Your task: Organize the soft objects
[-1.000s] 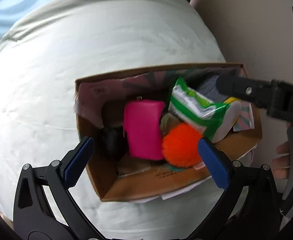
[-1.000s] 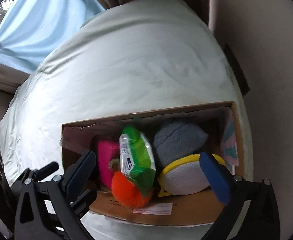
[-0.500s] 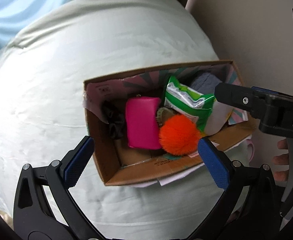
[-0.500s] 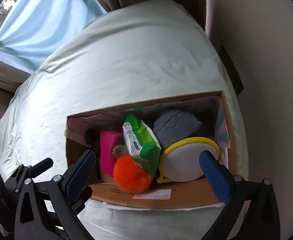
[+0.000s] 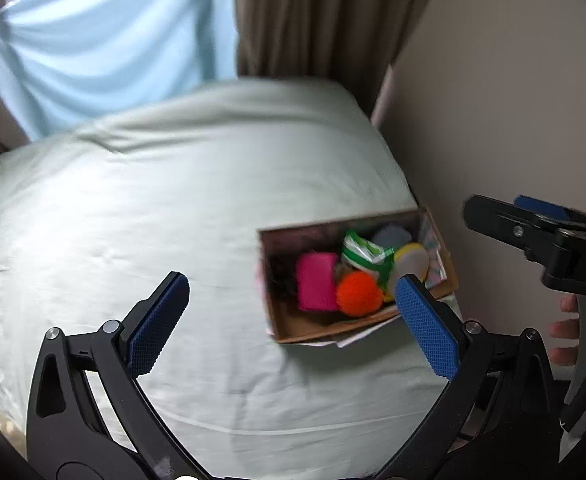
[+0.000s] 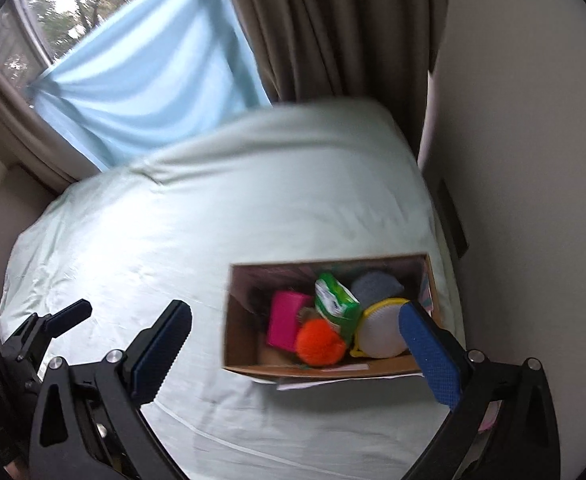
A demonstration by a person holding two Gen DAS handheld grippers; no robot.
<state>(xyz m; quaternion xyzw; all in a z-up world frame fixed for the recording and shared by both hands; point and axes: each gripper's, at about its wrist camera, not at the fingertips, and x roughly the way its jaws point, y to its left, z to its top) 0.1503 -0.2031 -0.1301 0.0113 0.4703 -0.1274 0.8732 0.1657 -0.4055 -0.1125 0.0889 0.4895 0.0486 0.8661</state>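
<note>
Left gripper [image 5: 291, 314]: fingers stood spread wide with nothing between them, held above the bed; its blue pads [image 5: 157, 326] faced inward.
Right gripper [image 6: 307, 354]: fingers likewise stood wide apart and empty, above the bed's near side; its right pad overlapped the box's right end in the right wrist view.
Cardboard box [image 6: 237, 344]: open-topped, resting on the bed close to the bed's right edge, beside the wall.
Pink pouch [image 6: 287, 320]: stood on edge in the left half of the box.
Orange pom-pom [image 6: 319, 342]: lay against the near wall of the box, touching the pink pouch on one side and the green pack on the other.
Green wipes pack [image 6: 335, 300]: stood tilted at the middle of the box, leaning over the pom-pom.
Grey plush item [image 6: 375, 286]: sat in the far right part of the box, behind the sponge.
Yellow-rimmed white sponge [image 6: 379, 332]: round, propped on edge in the near right corner of the box.
Dark item [image 5: 283, 280]: lay at the left end of the box, beside the pouch; too blurred to identify.
Bed [image 6: 173, 248]: covered with a pale green sheet, lightly creased.
Backdrop: a blue curtain [image 6: 141, 84] and a brown curtain [image 6: 333, 28] hung beyond the head of the bed; a plain wall [image 6: 533, 140] ran along its right side.
</note>
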